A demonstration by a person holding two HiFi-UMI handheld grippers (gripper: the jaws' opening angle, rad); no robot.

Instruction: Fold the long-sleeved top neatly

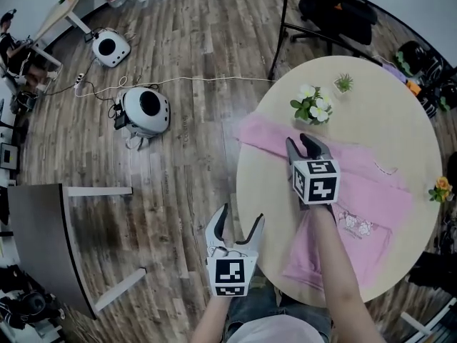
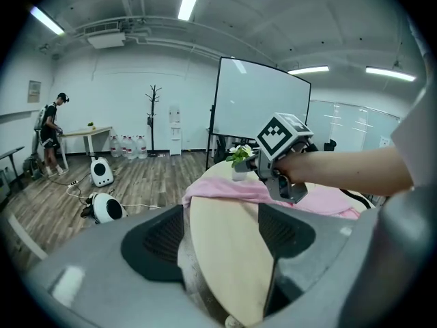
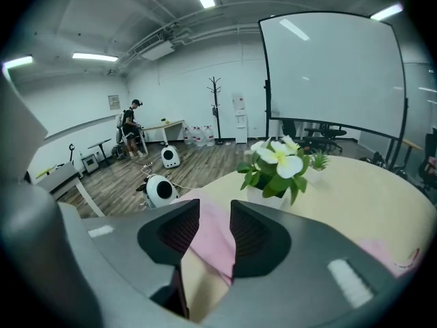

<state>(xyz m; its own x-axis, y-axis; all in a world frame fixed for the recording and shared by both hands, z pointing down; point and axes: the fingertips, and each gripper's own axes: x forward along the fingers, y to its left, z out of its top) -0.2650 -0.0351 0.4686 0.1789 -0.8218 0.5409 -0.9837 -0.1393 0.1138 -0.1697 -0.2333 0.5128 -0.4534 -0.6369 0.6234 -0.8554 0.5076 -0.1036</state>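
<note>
A pink long-sleeved top (image 1: 371,184) lies spread on the round beige table (image 1: 371,106), one sleeve (image 1: 258,131) reaching toward the table's left edge. My right gripper (image 1: 305,143) hovers over that sleeve near the flower pot. Its jaws stand apart, and the pink cloth (image 3: 215,244) shows below the gap with neither pad pressing on it. My left gripper (image 1: 240,224) is open and empty at the table's near left edge, partly over the floor. In the left gripper view the table edge and the pink top (image 2: 225,188) lie ahead of the left gripper (image 2: 222,232).
A pot of white flowers (image 1: 312,104) and a small green plant (image 1: 343,83) stand behind the top; orange flowers (image 1: 441,188) sit at the right rim. On the wooden floor are two white round devices (image 1: 146,111) with cables, a dark desk (image 1: 43,241) and a black stand (image 1: 282,27).
</note>
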